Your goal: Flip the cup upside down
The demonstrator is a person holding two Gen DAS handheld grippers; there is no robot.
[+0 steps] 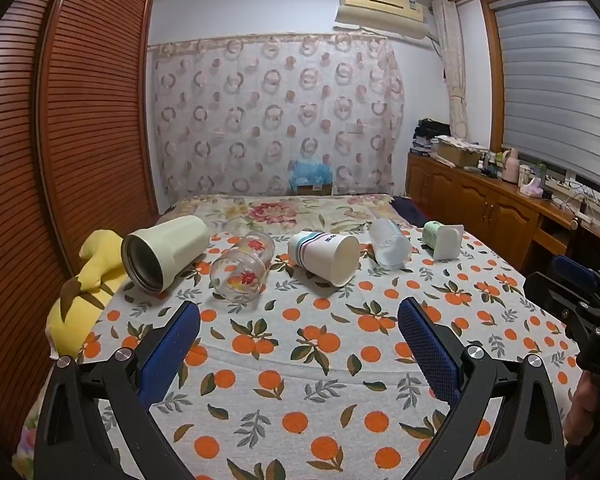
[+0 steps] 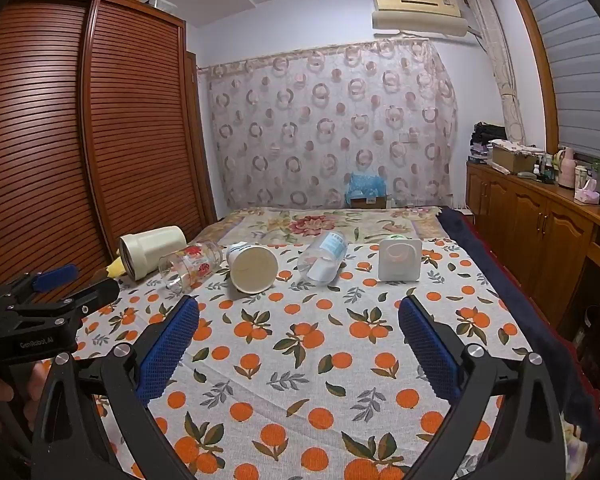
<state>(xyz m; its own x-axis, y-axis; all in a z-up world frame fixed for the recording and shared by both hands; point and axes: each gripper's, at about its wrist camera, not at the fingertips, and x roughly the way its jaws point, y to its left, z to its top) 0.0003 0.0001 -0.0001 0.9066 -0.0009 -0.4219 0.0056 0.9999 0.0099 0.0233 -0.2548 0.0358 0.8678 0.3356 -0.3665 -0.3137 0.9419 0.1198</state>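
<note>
Several cups lie on their sides in a row across the bed's orange-print cloth [image 1: 300,360]. From the left: a cream steel-lined tumbler [image 1: 164,252] [image 2: 150,250], a clear glass with red flowers [image 1: 242,266] [image 2: 190,264], a white paper cup with stripes [image 1: 326,256] [image 2: 252,266], a clear plastic cup [image 1: 390,242] [image 2: 324,260] and a green-and-white square cup [image 1: 442,238] [image 2: 400,260]. My left gripper [image 1: 300,320] is open and empty, short of the row. My right gripper [image 2: 300,320] is open and empty, also short of it.
A yellow plush toy [image 1: 86,284] lies at the bed's left edge beside the wooden wardrobe [image 1: 80,140]. A wooden cabinet [image 2: 540,232] with clutter stands on the right. The right gripper shows in the left wrist view [image 1: 580,300], the left one in the right wrist view [image 2: 40,300].
</note>
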